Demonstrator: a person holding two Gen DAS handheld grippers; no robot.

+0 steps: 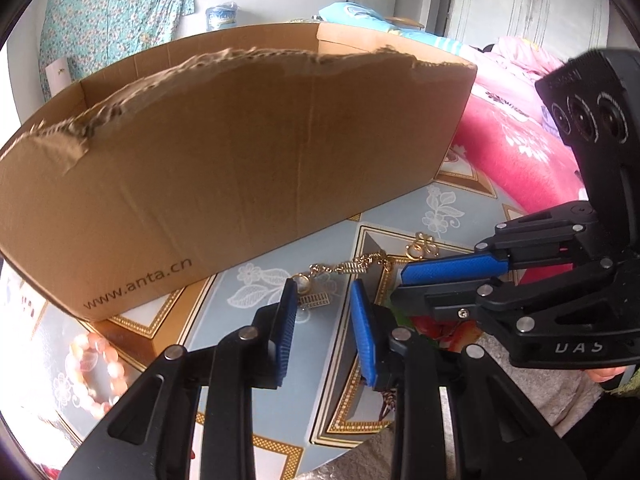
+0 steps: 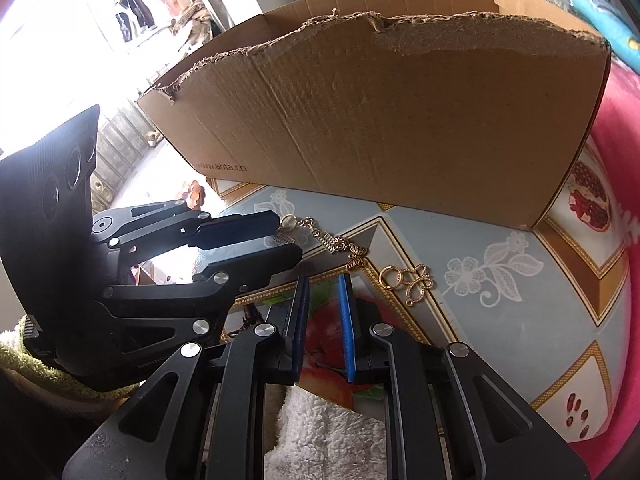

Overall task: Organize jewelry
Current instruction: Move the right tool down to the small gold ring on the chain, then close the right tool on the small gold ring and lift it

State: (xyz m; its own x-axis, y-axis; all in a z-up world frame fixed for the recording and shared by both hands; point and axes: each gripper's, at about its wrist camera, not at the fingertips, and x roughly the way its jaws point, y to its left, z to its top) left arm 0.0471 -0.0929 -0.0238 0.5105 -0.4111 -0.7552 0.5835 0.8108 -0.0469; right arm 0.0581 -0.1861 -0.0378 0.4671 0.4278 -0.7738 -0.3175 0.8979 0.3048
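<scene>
A gold charm chain (image 1: 352,266) (image 2: 328,240) lies on the patterned tabletop in front of a torn cardboard box (image 1: 240,160) (image 2: 400,120). Its pearl and comb-shaped charm (image 1: 314,300) sit between the blue pads of my left gripper (image 1: 323,290) (image 2: 286,236), close to the left pad; a gap shows on the other side, so the jaws stand open around it. A gold ring-and-clover piece (image 1: 420,246) (image 2: 408,280) lies to the right of the chain. My right gripper (image 2: 323,282) (image 1: 400,286) hovers just short of the chain, with a narrow gap and nothing between its pads.
A pink bead bracelet (image 1: 96,376) (image 2: 194,194) lies at the table's left, near the box corner. A pink blanket (image 1: 512,152) borders the table on the right. White towelling (image 2: 320,432) hangs at the near edge. The box wall stands close behind the jewelry.
</scene>
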